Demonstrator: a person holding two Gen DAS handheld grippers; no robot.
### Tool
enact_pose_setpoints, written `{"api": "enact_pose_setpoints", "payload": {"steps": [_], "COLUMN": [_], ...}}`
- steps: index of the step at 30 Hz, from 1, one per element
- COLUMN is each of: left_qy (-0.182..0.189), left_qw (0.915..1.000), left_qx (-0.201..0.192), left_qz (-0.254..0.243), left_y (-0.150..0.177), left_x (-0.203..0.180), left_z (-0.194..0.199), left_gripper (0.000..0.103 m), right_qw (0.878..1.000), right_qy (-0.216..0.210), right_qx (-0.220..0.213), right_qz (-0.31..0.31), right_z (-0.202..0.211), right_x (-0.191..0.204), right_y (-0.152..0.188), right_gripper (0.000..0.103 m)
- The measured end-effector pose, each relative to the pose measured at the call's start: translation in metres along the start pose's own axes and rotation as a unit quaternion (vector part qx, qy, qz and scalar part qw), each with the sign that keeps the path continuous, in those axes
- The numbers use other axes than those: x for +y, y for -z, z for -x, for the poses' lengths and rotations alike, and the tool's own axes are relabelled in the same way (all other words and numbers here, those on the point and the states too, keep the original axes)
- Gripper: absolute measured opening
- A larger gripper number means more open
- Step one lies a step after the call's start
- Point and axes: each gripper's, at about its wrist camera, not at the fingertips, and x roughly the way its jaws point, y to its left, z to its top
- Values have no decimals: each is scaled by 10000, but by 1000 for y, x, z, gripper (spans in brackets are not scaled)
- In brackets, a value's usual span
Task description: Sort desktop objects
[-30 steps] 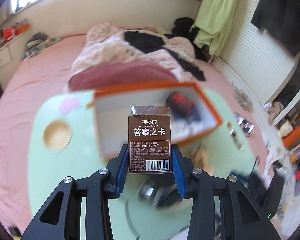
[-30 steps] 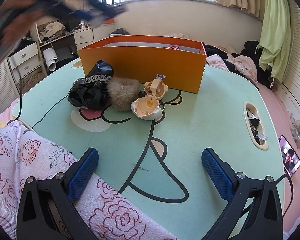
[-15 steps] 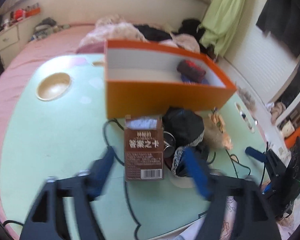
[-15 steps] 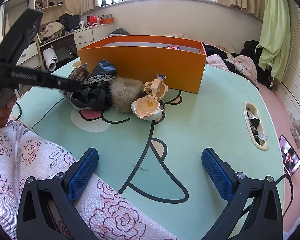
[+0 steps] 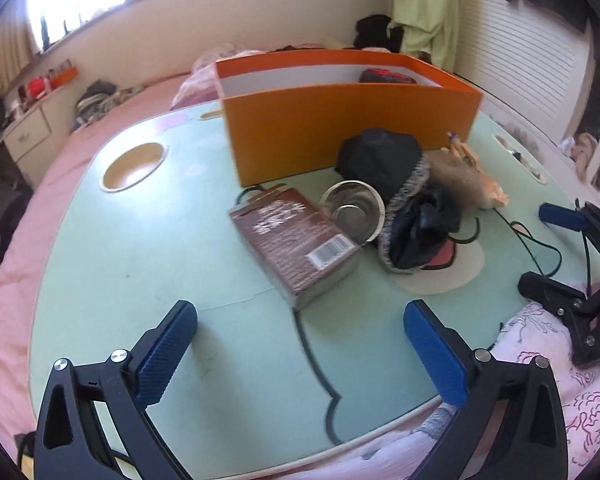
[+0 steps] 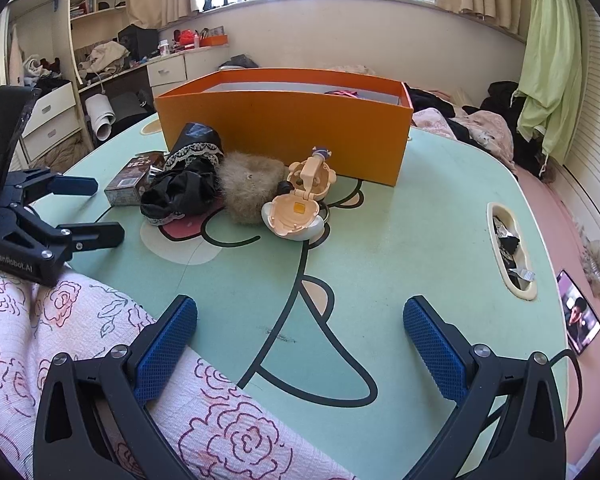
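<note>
Left gripper [image 5: 300, 344] low over the green table [image 5: 148, 248], jaws opening to full spread, nothing between them; the brown card box [image 5: 296, 244] lies flat on the table beyond its fingertips, clear of both pads (barcode end toward the camera). Card box sits just in front of the orange box [image 5: 348, 128], touching a small metal bowl [image 5: 353, 210] beside black cloth [image 5: 400, 184]. Right gripper [image 6: 300, 340] spread wide, empty, over the table's near edge, a flowered cloth [image 6: 100, 344] under 1 finger.
</note>
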Motion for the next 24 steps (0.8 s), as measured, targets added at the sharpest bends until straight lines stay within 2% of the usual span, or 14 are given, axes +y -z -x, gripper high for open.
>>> {"api": "enact_pose_setpoints", "payload": {"steps": [24], "left_qy": [-34], "left_qw": [10000], "left_qx": [-29], "left_qz": [40], "left_y": [1], "left_x": [3], "left_z": [1], "left_gripper": [103], "right_qw": [10000], "right_qy": [10], "right_qx": [25], "right_qz": [7], "right_z": [-1], "right_x": [1], "right_y": [-2], "right_gripper": [103]}}
